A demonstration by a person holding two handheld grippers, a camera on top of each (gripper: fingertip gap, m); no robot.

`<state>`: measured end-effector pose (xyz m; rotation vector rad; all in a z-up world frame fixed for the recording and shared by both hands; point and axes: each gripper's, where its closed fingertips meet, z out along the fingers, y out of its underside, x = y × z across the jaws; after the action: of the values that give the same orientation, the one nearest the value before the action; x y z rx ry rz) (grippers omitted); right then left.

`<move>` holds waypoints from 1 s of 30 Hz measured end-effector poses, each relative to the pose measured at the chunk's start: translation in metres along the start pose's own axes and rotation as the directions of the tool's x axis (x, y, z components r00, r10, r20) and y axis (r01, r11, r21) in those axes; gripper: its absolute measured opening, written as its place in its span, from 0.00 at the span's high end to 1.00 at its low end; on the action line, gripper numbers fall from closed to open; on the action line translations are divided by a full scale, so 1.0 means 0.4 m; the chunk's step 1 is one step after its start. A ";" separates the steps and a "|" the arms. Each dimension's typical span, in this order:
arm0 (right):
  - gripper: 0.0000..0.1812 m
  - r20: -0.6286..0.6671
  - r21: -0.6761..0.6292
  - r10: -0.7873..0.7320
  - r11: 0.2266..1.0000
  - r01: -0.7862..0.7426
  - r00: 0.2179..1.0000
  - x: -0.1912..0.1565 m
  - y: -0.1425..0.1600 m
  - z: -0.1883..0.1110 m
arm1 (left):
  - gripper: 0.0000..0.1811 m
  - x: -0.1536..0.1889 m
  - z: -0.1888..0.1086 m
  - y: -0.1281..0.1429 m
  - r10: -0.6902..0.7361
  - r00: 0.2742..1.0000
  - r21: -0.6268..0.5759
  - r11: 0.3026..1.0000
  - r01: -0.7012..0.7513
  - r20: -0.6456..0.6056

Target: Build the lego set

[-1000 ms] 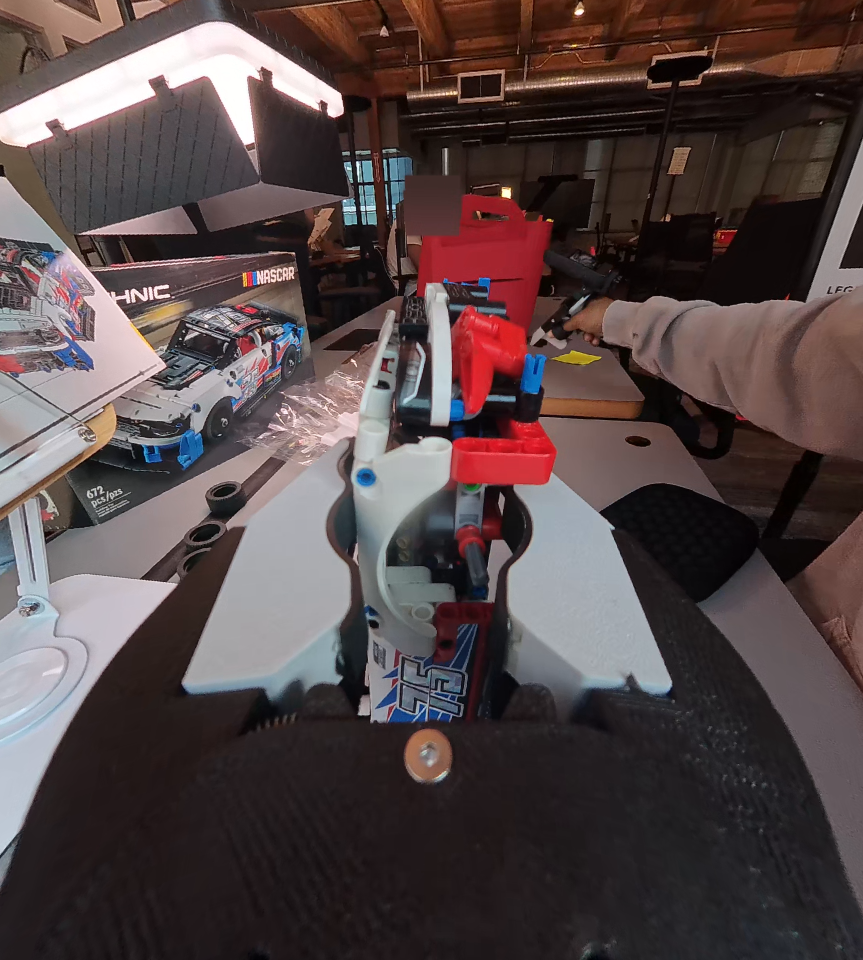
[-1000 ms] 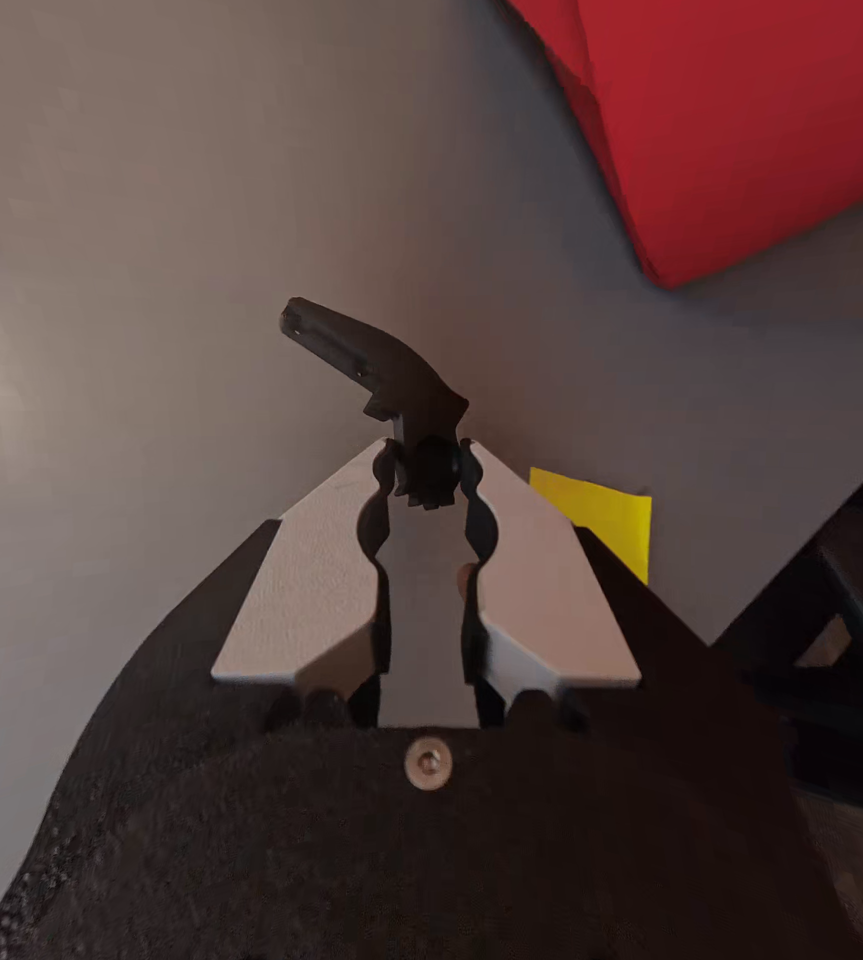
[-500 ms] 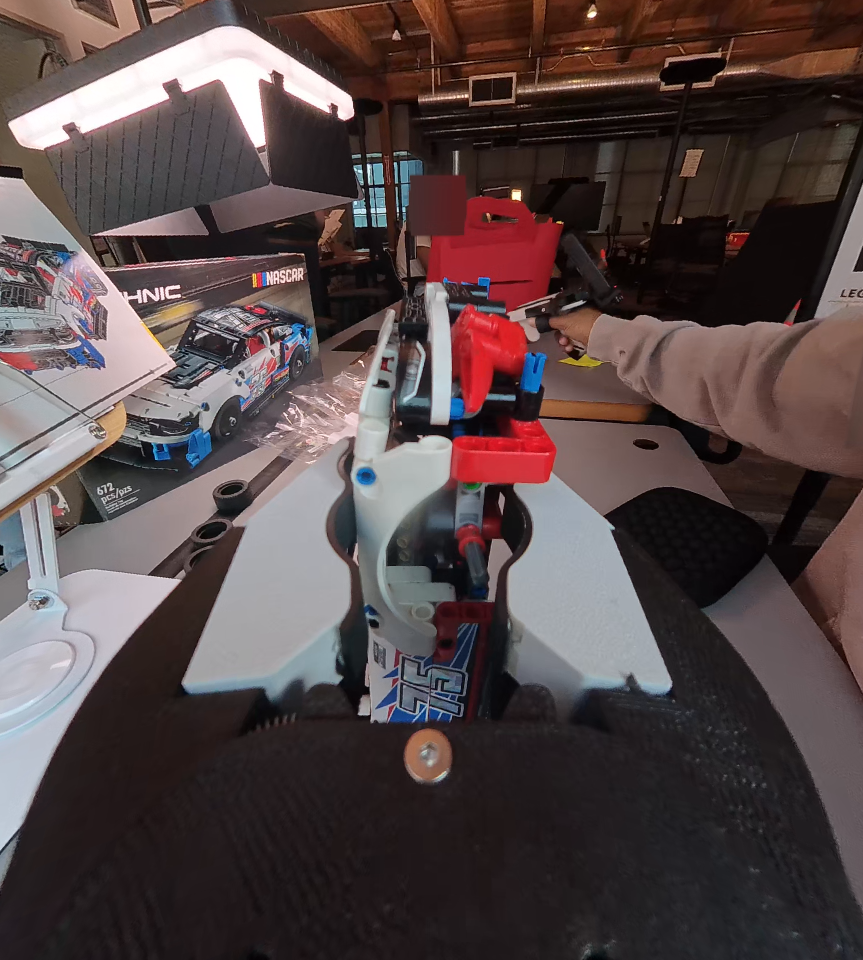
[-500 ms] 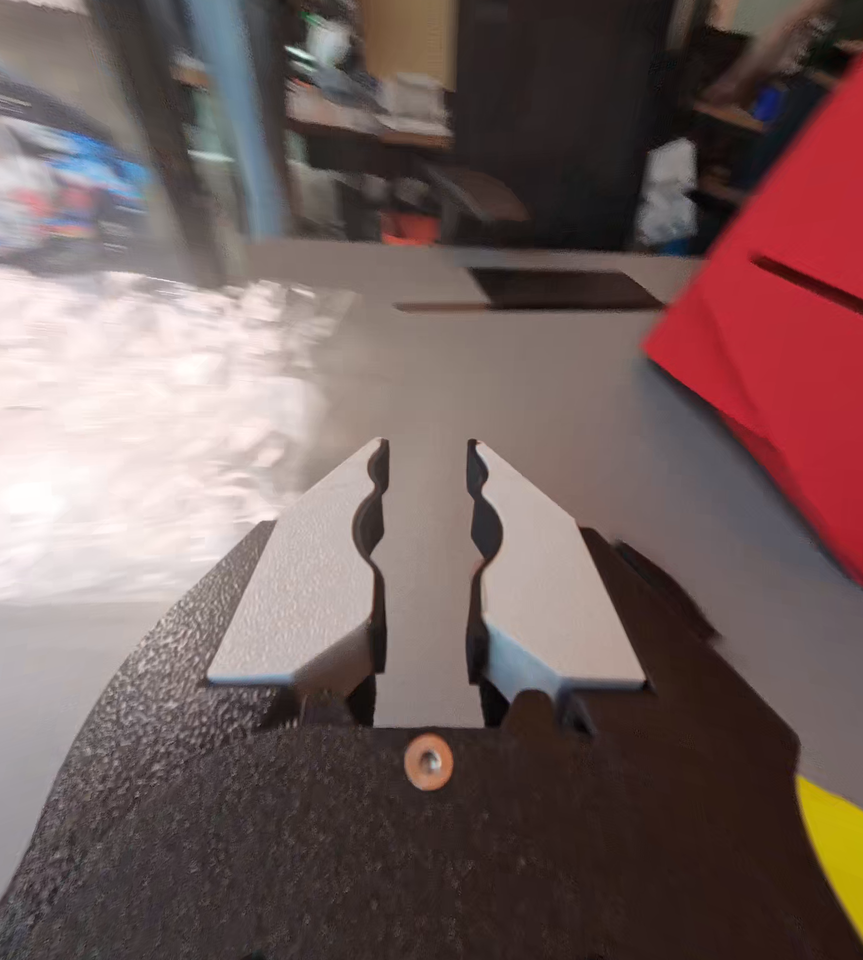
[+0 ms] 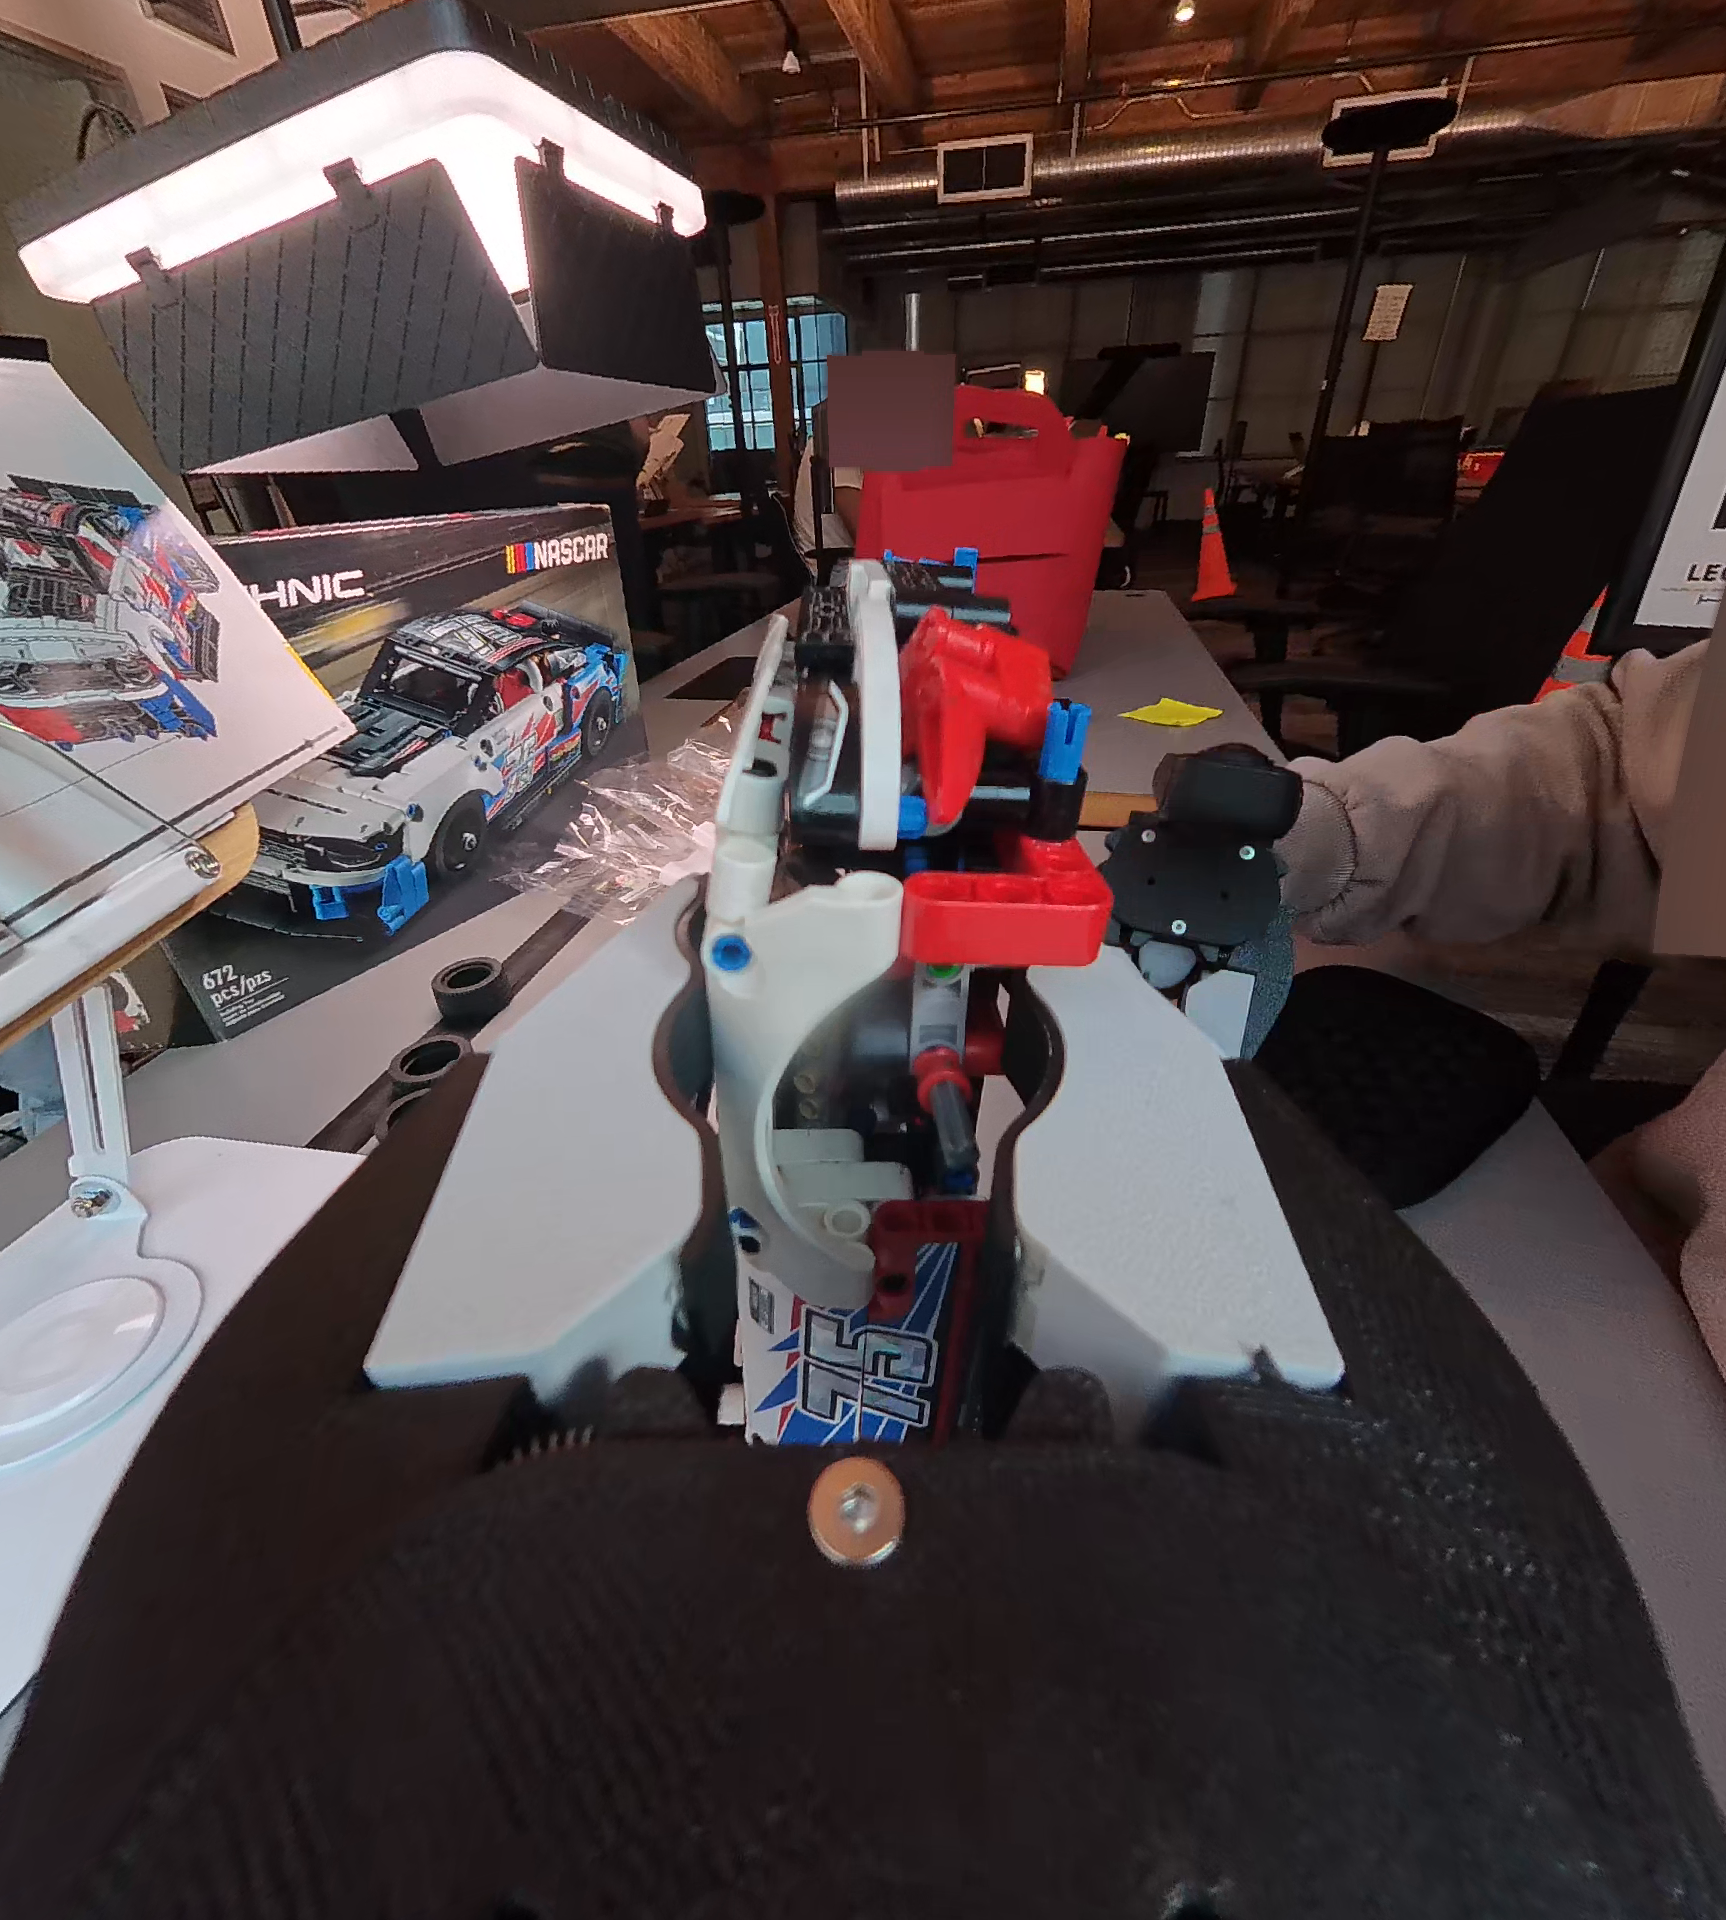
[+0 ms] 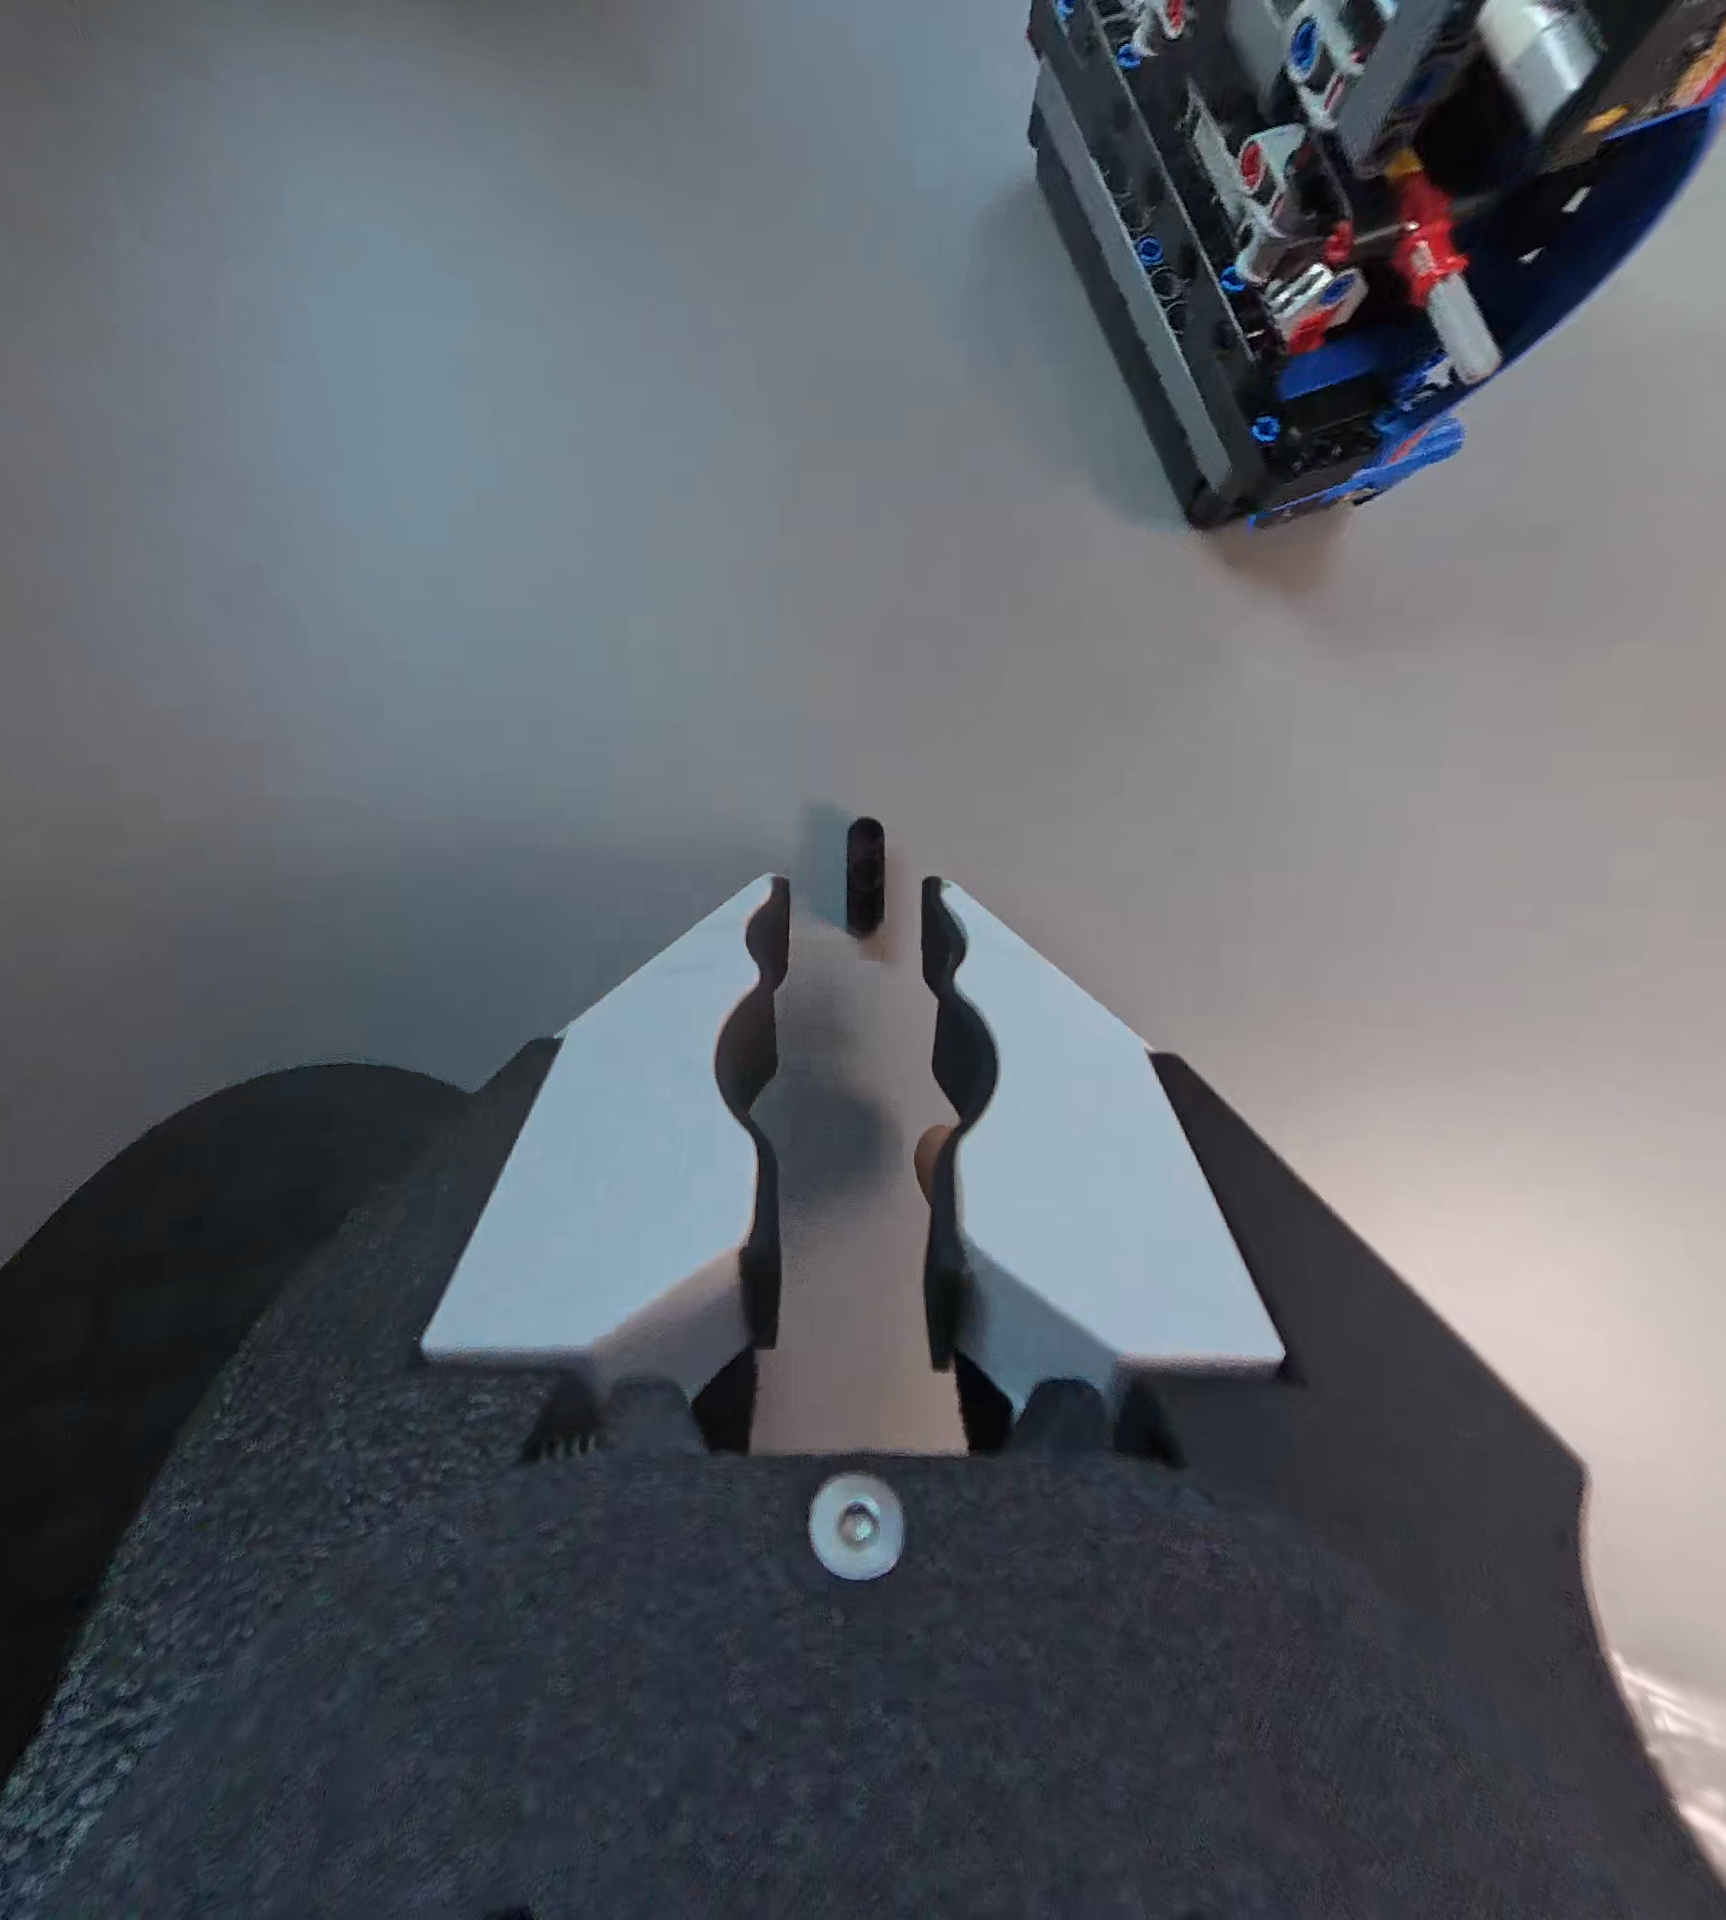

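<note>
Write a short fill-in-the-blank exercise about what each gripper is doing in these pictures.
1. The left gripper is shut on the partly built white, red and black ____ car model.
2. The right gripper's jaws stand ____.
3. The small black peg lies on the ____ tabletop.

Missing words: lego; open; grey

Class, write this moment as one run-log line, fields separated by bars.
left gripper: shut on car assembly | right gripper: open, over small black piece on table
</note>
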<state>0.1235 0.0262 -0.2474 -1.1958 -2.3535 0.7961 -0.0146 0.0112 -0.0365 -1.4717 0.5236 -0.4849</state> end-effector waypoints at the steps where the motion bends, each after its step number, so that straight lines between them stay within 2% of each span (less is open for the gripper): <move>1: 0.87 0.008 -0.017 -0.005 1.000 0.005 1.000 0.001 0.001 0.010 | 0.71 0.000 0.000 0.000 0.000 1.000 -0.001 1.000 0.000 -0.001; 8: 0.96 0.030 -0.033 0.022 0.999 -0.021 0.999 0.001 0.006 0.021 | 0.71 0.000 0.002 -0.001 0.000 1.000 0.012 1.000 0.001 -0.013; 20: 0.97 0.038 -0.061 0.016 0.998 -0.014 0.999 0.001 0.006 0.031 | 0.63 -0.012 0.017 -0.004 0.028 0.998 0.023 0.999 -0.029 0.052; 26: 0.97 0.055 -0.054 -0.003 0.999 0.006 0.998 -0.001 -0.002 0.035 | 0.68 -0.011 0.027 -0.002 0.052 0.996 0.010 0.999 -0.053 0.069; 28: 0.97 0.070 -0.016 0.009 1.000 -0.008 0.997 0.010 -0.023 0.011 | 0.68 -0.008 0.026 -0.002 0.060 0.996 0.010 0.998 -0.060 0.065; 30: 0.97 0.044 0.051 0.012 0.999 -0.014 0.999 0.049 -0.077 -0.050 | 0.69 -0.005 0.025 -0.002 0.060 0.997 0.015 0.998 -0.061 0.058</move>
<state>0.1049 0.0336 -0.2110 -1.1856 -2.3476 0.8906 -0.0103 0.0204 -0.0352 -1.4459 0.5158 -0.3975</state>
